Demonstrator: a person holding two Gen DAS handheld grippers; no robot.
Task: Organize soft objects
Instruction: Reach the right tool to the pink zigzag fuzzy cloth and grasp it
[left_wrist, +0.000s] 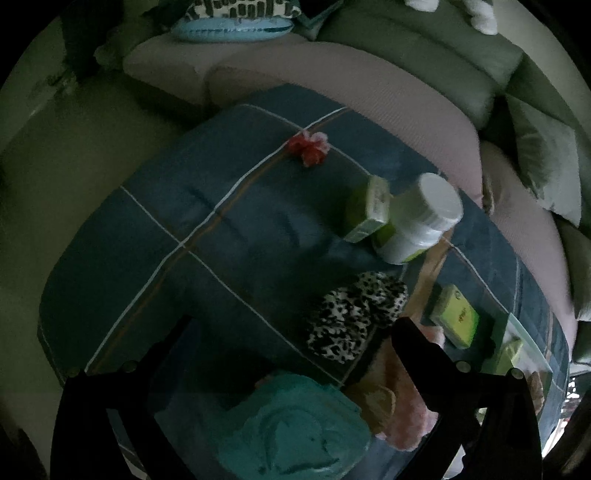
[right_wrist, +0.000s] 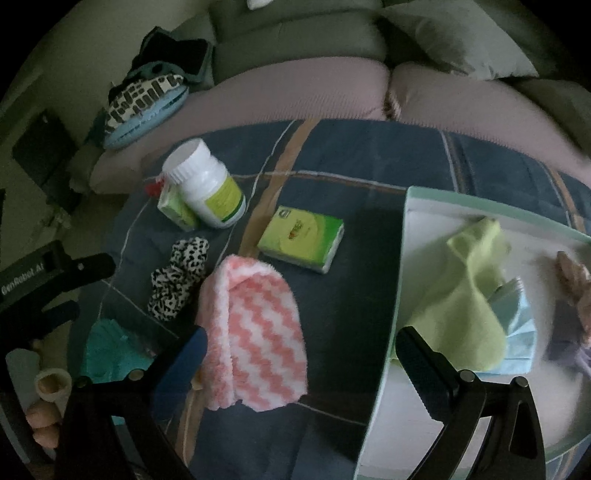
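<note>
while the left claw (left_wrist: 291, 339) gapes empty, the teal cloth (left_wrist: 295, 428) lies between its fingers and the leopard scrunchie (left_wrist: 354, 314) just beyond, mid-blanket (left_wrist: 221, 229). right view: its spread, empty claw (right_wrist: 299, 347) straddles the pink zigzag towel (right_wrist: 255, 332); only here the tray (right_wrist: 402, 258) by the blanket's right edge shows a yellow-green cloth (right_wrist: 469, 295).

Fluffy pink-white towel (right_wrist: 255, 332); glossy plastic bottle (right_wrist: 207, 188); matt quilted blanket (right_wrist: 369, 173).
</note>
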